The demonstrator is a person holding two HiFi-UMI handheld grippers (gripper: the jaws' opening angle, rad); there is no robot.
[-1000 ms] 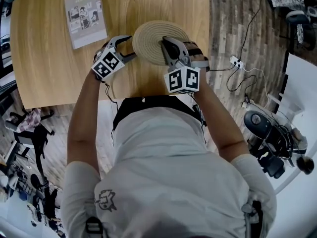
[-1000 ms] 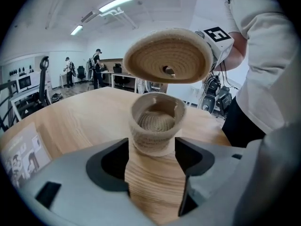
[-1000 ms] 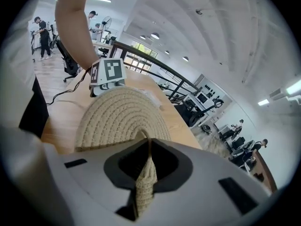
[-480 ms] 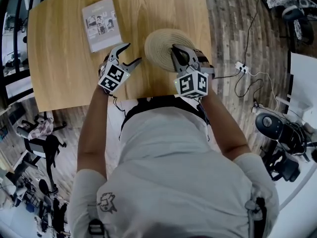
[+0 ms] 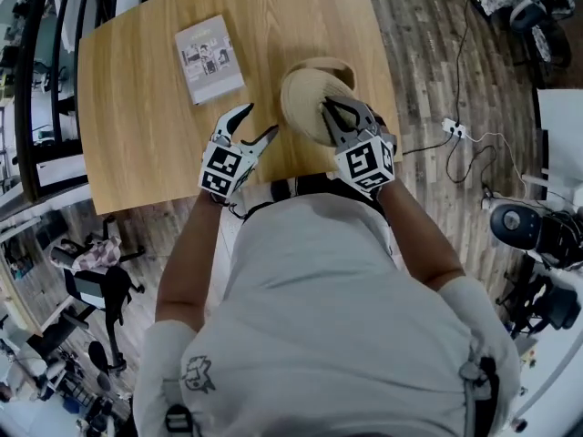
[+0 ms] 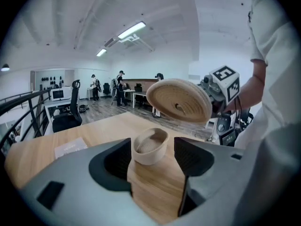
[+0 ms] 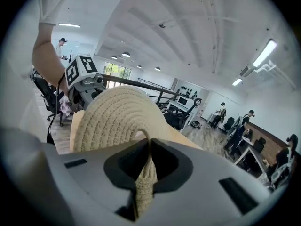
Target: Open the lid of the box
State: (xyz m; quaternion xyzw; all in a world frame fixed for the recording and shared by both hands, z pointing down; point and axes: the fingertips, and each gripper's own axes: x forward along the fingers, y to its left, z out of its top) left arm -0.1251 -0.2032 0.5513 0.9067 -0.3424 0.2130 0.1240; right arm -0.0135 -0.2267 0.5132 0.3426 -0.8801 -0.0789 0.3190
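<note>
Woven beige rope lid (image 5: pixel 308 107) off, tilted above round rope box (image 6: pixel 149 146), loop (image 7: pixel 144 187) clenched in right gripper (image 5: pixel 330 109). Empty left gripper (image 5: pixel 260 119) released, box at its twelve o'clock. Carry lid clear, level, firm pinch.

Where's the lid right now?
Head view, right of centre: the lid is clamped in the right claw, held tilted in the air just above the open box, near the table's front edge.
</note>
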